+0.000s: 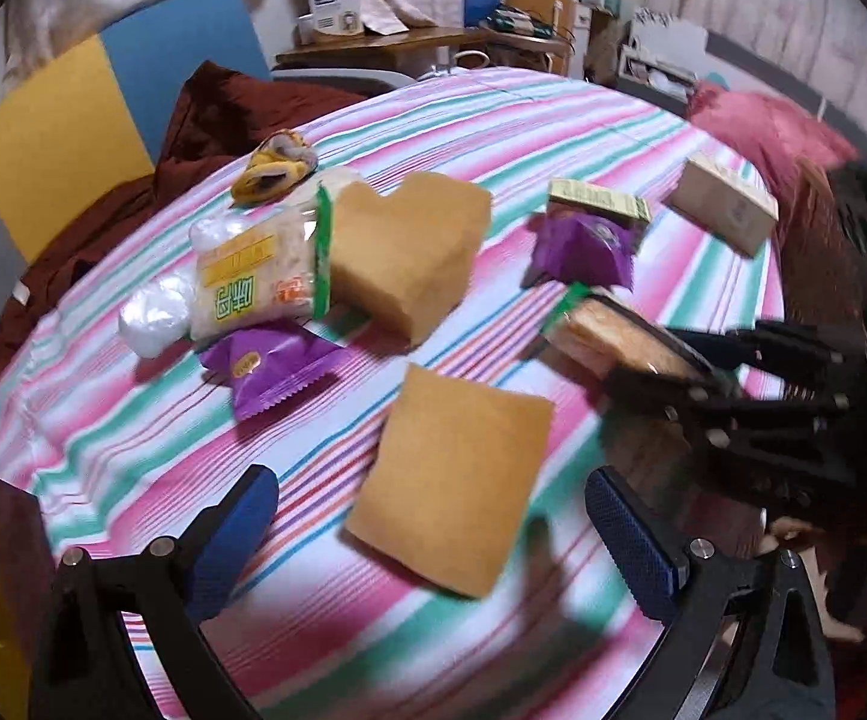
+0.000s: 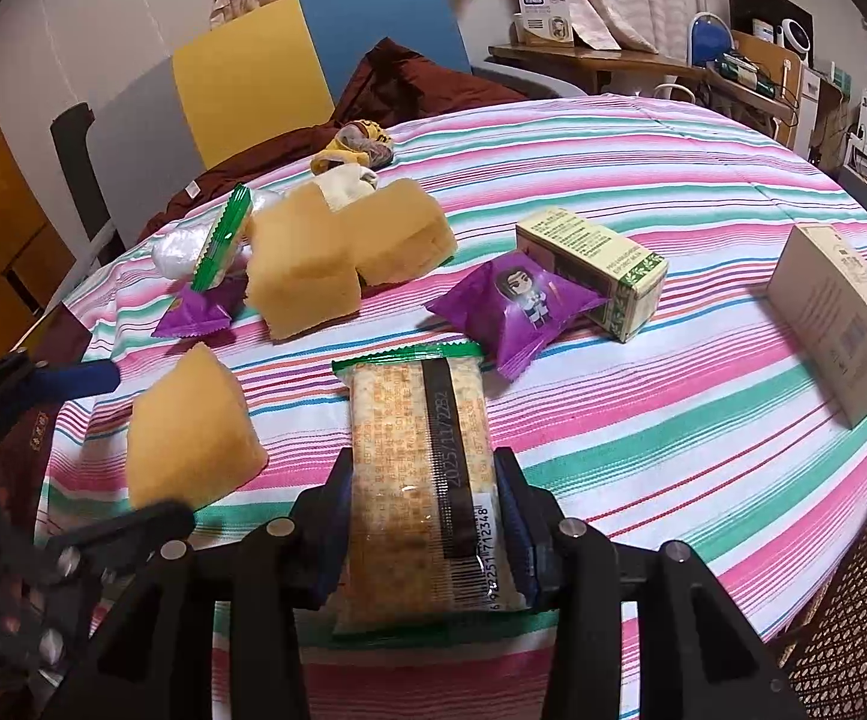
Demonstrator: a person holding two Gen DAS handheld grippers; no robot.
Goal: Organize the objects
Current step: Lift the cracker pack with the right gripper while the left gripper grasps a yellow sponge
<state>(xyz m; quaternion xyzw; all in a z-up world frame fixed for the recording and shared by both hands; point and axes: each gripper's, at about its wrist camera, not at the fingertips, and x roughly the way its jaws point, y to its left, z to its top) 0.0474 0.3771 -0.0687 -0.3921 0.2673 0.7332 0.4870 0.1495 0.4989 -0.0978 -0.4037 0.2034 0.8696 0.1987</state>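
My right gripper (image 2: 424, 516) is shut on a cracker packet (image 2: 421, 468) with green ends, held just above the striped cloth; it also shows in the left wrist view (image 1: 619, 336). My left gripper (image 1: 433, 516) is open and empty, its blue pads either side of a tan sponge block (image 1: 451, 486), which is in mid-air or just touching the cloth; the block also shows in the right wrist view (image 2: 190, 438). Further back lie more tan blocks (image 1: 409, 252), a second cracker packet (image 1: 253, 270) and two purple snack packets (image 1: 271, 369) (image 2: 514, 300).
A green-and-cream box (image 2: 598, 270) and a beige box (image 2: 841, 312) lie on the right of the striped table (image 2: 673, 420). A yellow cloth bundle (image 1: 277, 165), a maroon cloth (image 1: 211, 120) and a blue-and-yellow chair (image 2: 289, 60) are at the back.
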